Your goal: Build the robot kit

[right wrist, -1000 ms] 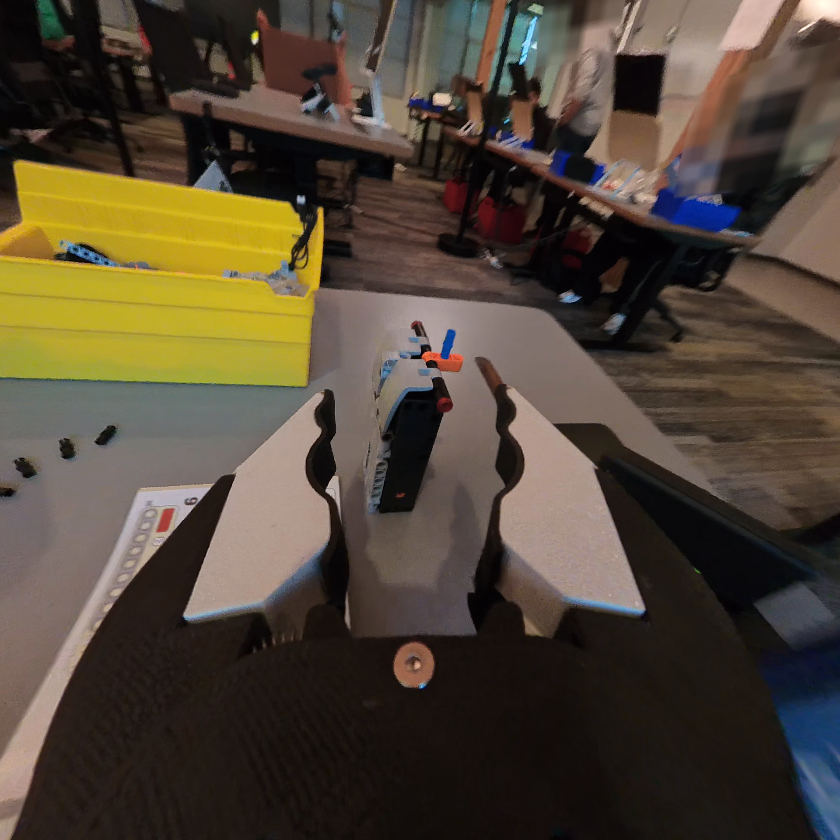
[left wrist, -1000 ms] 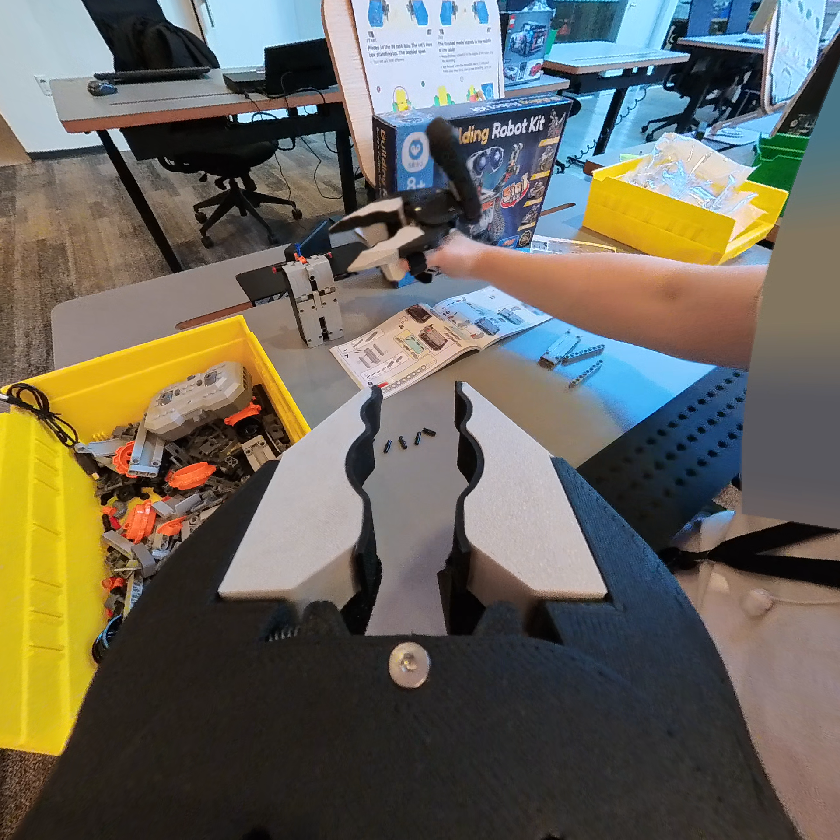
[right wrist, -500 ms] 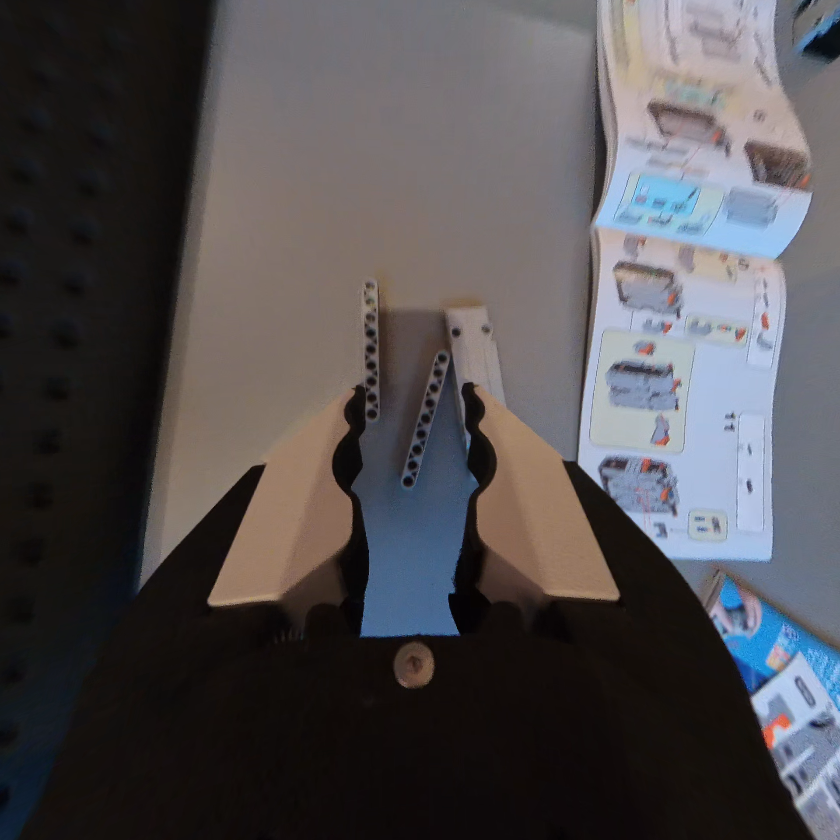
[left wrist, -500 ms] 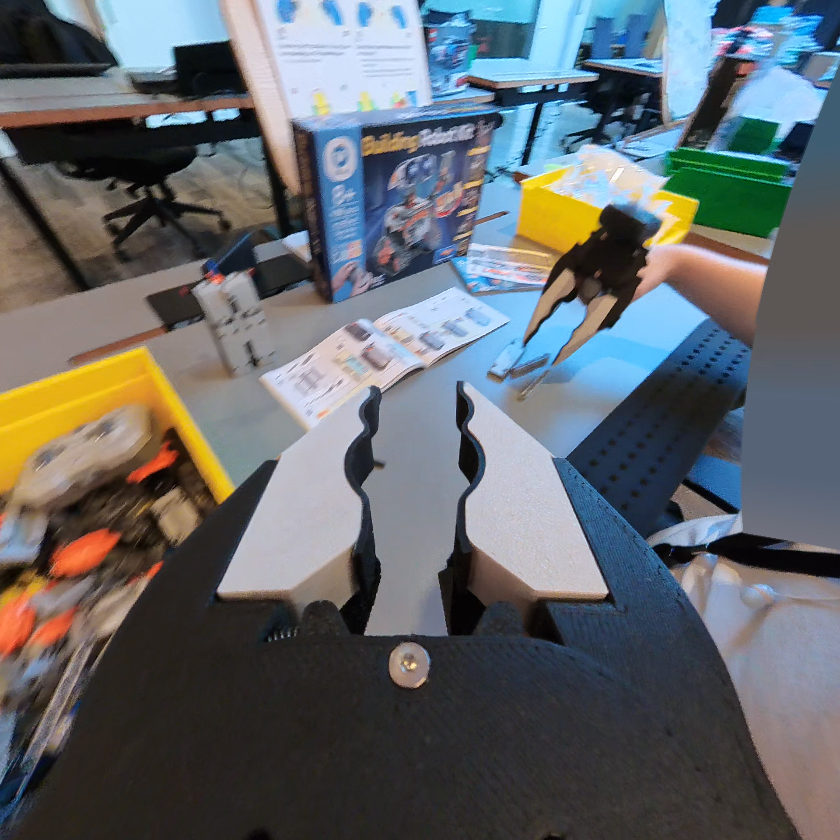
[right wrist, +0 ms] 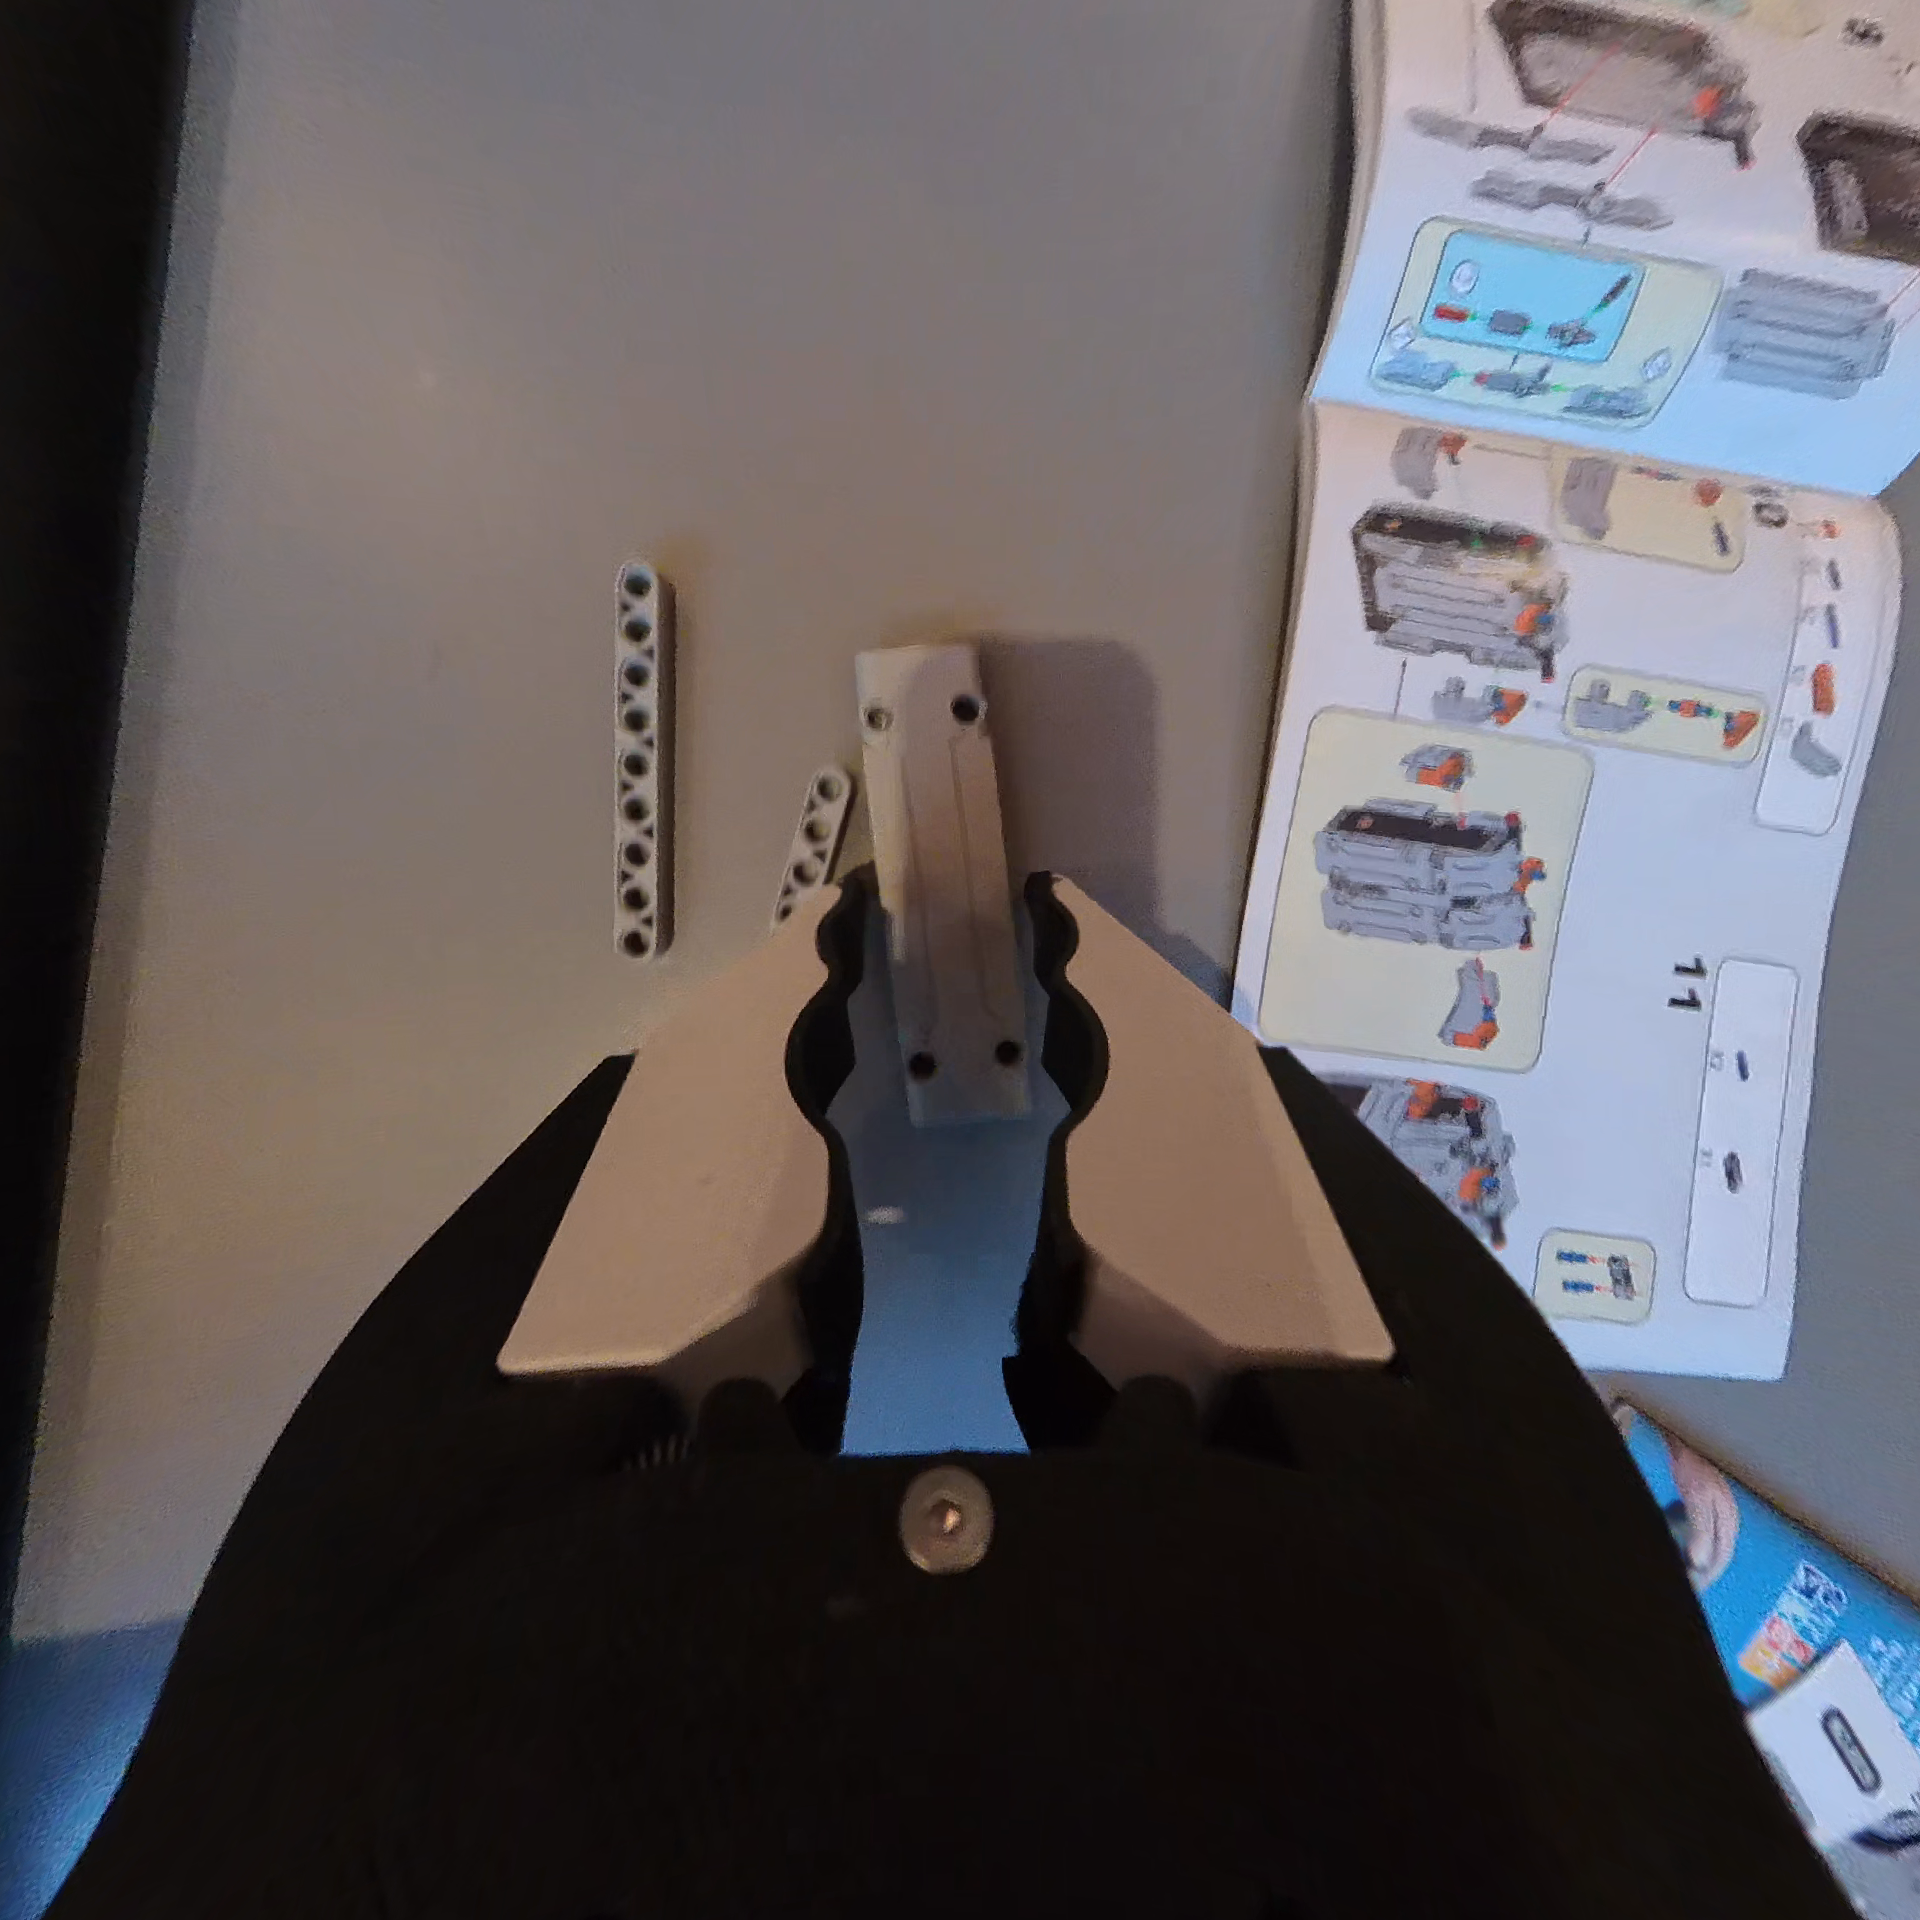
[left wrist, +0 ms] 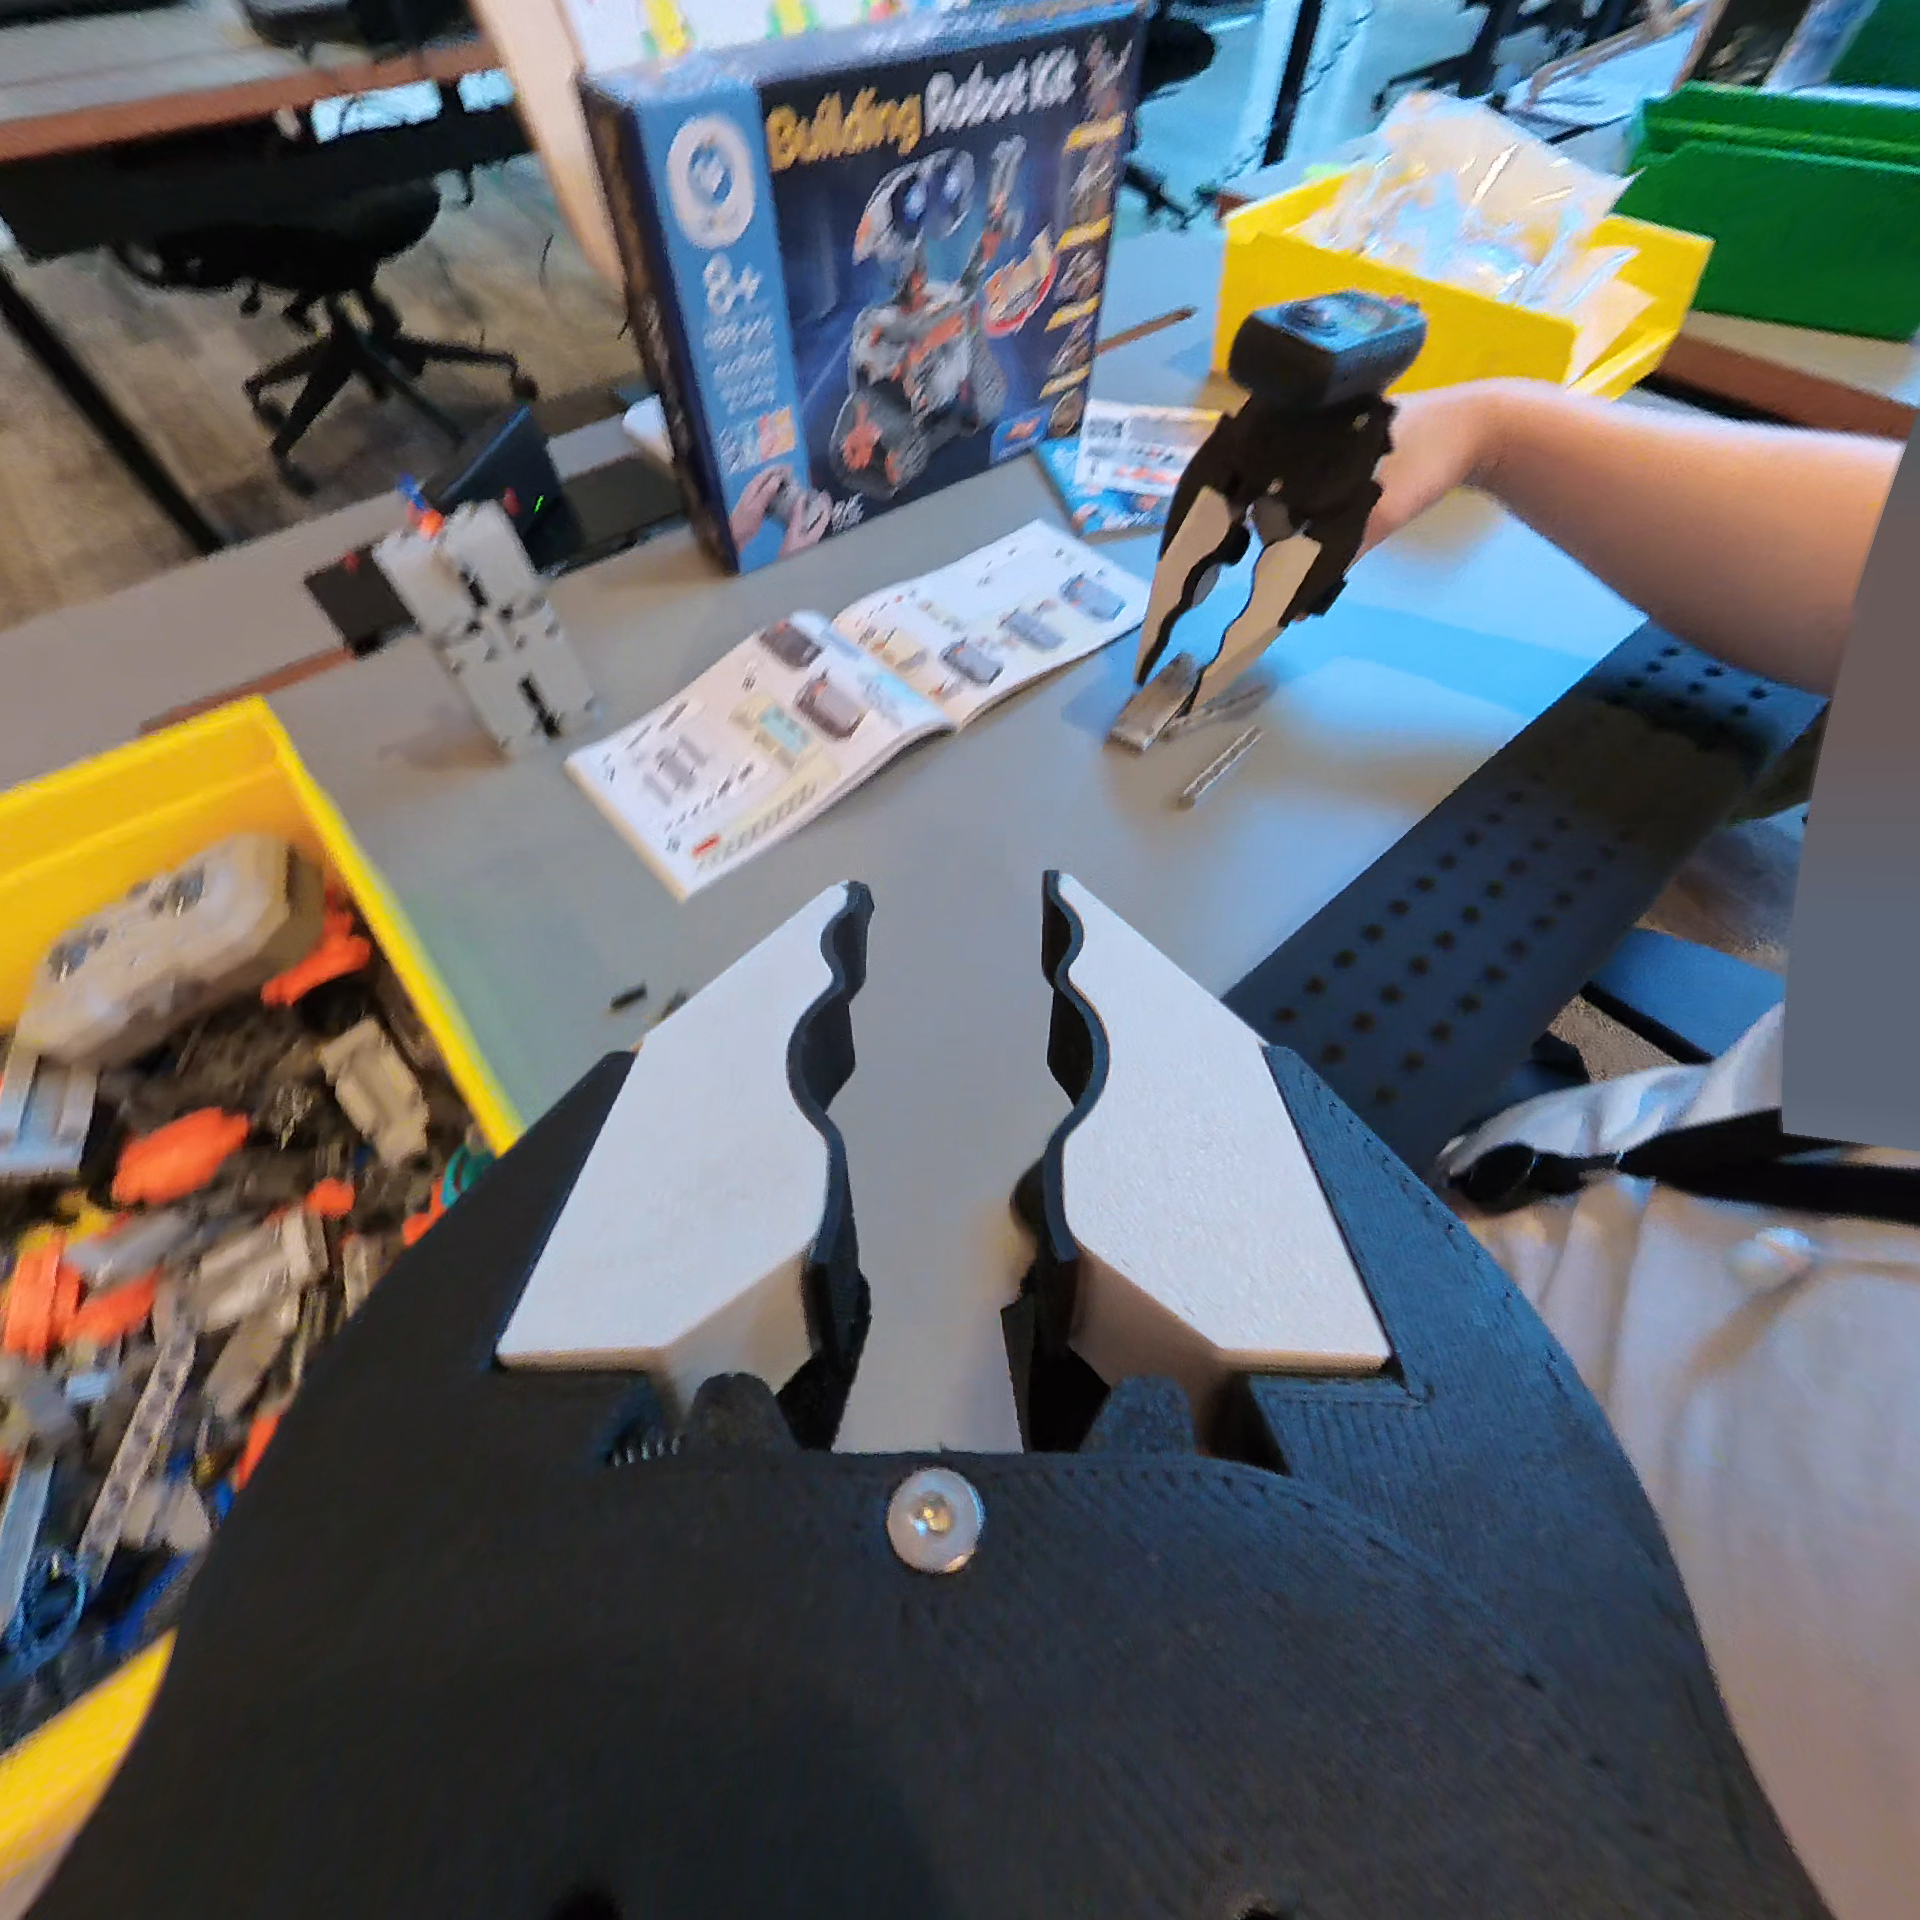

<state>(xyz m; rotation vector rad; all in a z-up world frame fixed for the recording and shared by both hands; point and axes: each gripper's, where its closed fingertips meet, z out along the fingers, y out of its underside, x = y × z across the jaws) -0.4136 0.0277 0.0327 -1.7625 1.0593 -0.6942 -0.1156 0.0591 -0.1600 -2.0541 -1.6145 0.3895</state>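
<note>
Right claw (right wrist: 940, 904) straddles the grey panel piece (right wrist: 943, 883) lying flat on the bench (right wrist: 623, 312), jaws apart and not yet gripping; advise centring before closing, clear of the short beam (right wrist: 814, 842); left claw (left wrist: 948, 914) hangs apart, empty.

Each claw has a broad black body of rough, layered plastic that flares out like a wing toward the handle. The left claw (left wrist: 948, 914) carries two pale grey wedge-shaped fingers (left wrist: 717, 1132) edged with wavy black pads, and a single silver screw (left wrist: 934, 1519) sits at the middle below them. The right claw (right wrist: 945, 894) is built the same, with its own silver screw (right wrist: 945, 1522); seen from across the table it has a small black camera block (left wrist: 1325, 343) on top. The person wears a light-coloured garment (left wrist: 1704, 1455) crossed by a black strap (left wrist: 1662, 1164).
</note>
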